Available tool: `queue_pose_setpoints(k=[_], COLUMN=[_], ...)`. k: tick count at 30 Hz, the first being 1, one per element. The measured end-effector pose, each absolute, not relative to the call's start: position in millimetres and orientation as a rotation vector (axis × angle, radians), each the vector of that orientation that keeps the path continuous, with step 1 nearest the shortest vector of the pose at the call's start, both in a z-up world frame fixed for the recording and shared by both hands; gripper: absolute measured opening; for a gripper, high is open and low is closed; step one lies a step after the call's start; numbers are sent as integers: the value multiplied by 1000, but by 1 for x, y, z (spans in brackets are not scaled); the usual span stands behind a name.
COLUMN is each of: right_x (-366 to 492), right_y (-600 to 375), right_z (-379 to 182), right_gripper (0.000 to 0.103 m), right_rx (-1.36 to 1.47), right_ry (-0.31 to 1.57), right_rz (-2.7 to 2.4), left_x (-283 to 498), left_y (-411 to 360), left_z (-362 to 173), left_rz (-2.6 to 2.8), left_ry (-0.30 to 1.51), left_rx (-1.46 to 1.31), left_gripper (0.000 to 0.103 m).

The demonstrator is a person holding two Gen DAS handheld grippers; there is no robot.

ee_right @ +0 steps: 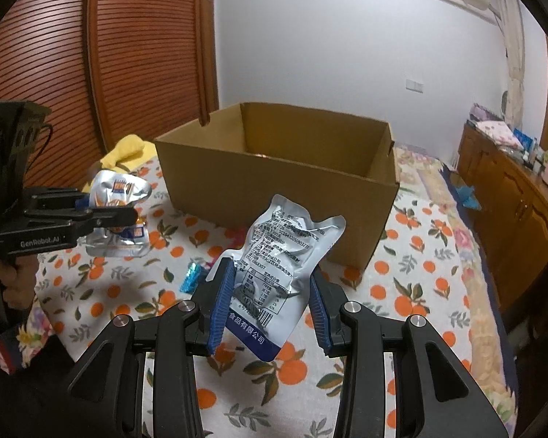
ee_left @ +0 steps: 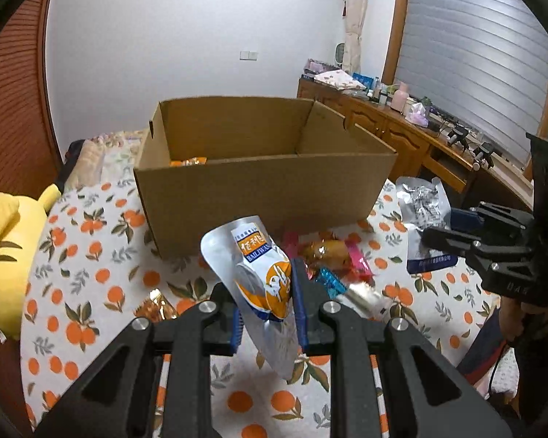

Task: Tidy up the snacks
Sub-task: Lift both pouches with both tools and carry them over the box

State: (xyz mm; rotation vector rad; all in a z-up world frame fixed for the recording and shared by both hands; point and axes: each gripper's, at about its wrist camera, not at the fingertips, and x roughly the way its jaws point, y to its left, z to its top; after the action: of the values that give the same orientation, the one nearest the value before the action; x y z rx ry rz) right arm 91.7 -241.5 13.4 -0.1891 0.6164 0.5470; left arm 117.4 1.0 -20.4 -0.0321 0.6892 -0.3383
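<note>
Between left tool [ee_left: 266, 314] pads, orange snack pouch [ee_left: 263, 273] upright, top tilted left

A bed [ee_left: 91, 255] is covered by a sheet printed with oranges. On it are set an open cardboard box [ee_left: 259, 197], a yellow plush [ee_left: 7, 252] at its edge, and small wrapped snacks [ee_left: 332, 259] just before the box.

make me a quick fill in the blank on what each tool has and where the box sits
The left tool is shut on a silver pouch printed in blue and ____.
The right tool grips a silver pouch with a ____ bottom band.
The cardboard box stands with its top ____.
The cloth under the box shows a pattern of ____.

Missing words: orange; blue; open; oranges
</note>
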Motion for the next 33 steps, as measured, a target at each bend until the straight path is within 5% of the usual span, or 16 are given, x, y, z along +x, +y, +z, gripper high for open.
queue_pose_setpoints(k=[33], right_x=[130], right_y=[-218], right_z=[61], right_gripper=[39], right_rx=[-210], right_ry=[527], right_rz=[556], left_x=[167], left_y=[9], left_z=[37], left_rz=[-282], left_ry=[614], left_rx=[42], left_gripper=[20])
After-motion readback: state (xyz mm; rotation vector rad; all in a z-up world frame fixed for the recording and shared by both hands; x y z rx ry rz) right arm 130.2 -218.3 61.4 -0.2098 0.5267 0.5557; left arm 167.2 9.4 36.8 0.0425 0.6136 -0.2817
